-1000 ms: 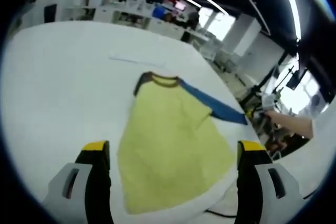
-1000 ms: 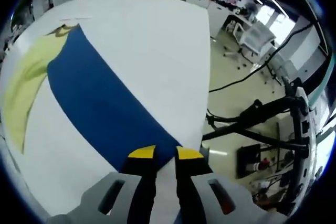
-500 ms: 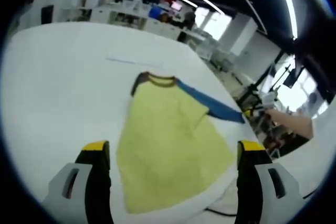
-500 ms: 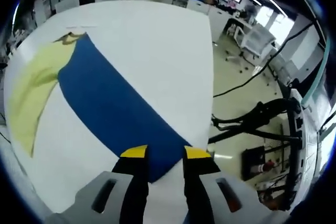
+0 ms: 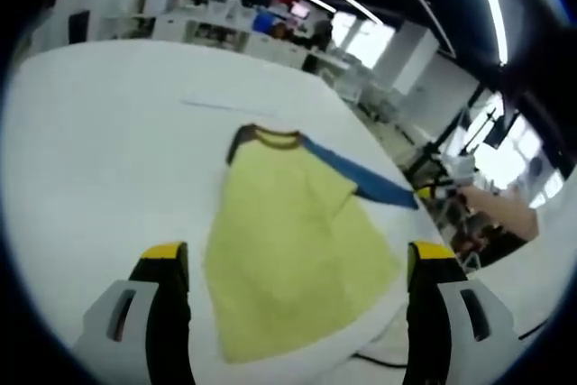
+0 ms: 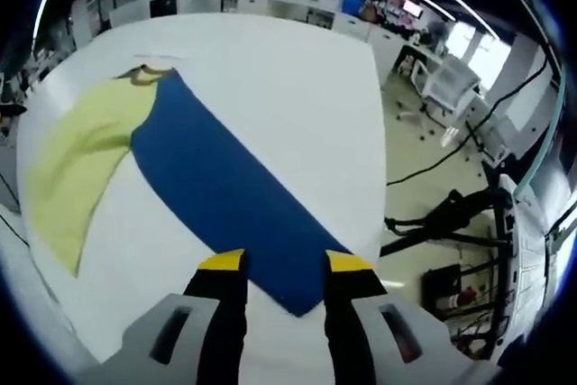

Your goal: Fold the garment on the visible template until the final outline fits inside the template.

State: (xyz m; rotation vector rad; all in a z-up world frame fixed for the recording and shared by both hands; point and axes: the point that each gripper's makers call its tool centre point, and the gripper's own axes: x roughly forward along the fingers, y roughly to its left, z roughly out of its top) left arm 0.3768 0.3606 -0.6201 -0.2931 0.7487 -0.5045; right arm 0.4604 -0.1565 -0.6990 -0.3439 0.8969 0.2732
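Lying flat on the white table [image 5: 81,151], the garment [image 5: 288,241] is spreading its yellow body toward the near edge, its dark-trimmed collar [image 5: 270,137] pointing at the far edge. I am watching its long blue sleeve [image 5: 361,178] stretching out flat toward the table's right edge, where the cuff is ending just short of the rim. I am holding the left gripper [image 5: 293,268] above the near edge with its jaws standing wide apart, gripping nothing; the yellow hem is showing between the two yellow-tipped fingers [image 5: 164,254]. Over by the right edge, the left gripper view is catching the other gripper's yellow tips at the cuff, with a hand [image 5: 505,209] behind them.

Through the right gripper view, I am seeing the blue sleeve [image 6: 234,200] running diagonally across the table [image 6: 288,78] from the collar down to the cuff corner. The right gripper [image 6: 284,263] is hovering with its jaws parted a moderate way, and that cuff corner is lying between the tips; I cannot tell whether the fingers [image 6: 221,263] are touching the cloth, but they are not clamping it. Off the table's right edge, cables and a black stand [image 6: 460,214] are sitting on the floor.
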